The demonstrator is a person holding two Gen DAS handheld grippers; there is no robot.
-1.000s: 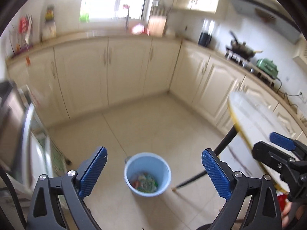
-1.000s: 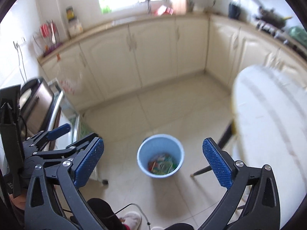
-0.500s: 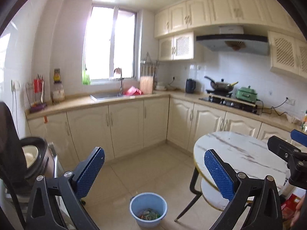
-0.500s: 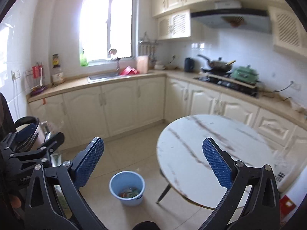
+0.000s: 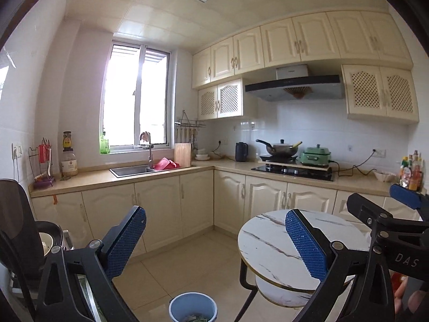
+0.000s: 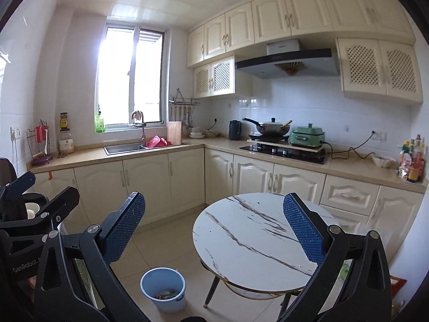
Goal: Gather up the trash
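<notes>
Trash (image 6: 166, 293) in a blue bucket (image 6: 163, 288) on the tiled floor, just left of a round marble table (image 6: 257, 238). Left gripper (image 5: 215, 240) spread wide, holding nothing, raised above bucket and table. Right gripper (image 6: 214, 228) likewise apart and bare. Behind: cream cabinets (image 6: 150, 185), sink (image 6: 124, 148), wok (image 6: 269, 127) on the stove.

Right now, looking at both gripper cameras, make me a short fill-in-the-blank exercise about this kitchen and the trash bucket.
1. The trash bucket on the floor is coloured ____.
2. The round table has a white ____-patterned top.
3. Both the left gripper and the right gripper have their jaws ____, holding nothing.
4. On the stove sits a wok beside a ____ electric cooker.

Missing words: blue; marble; open; green
</notes>
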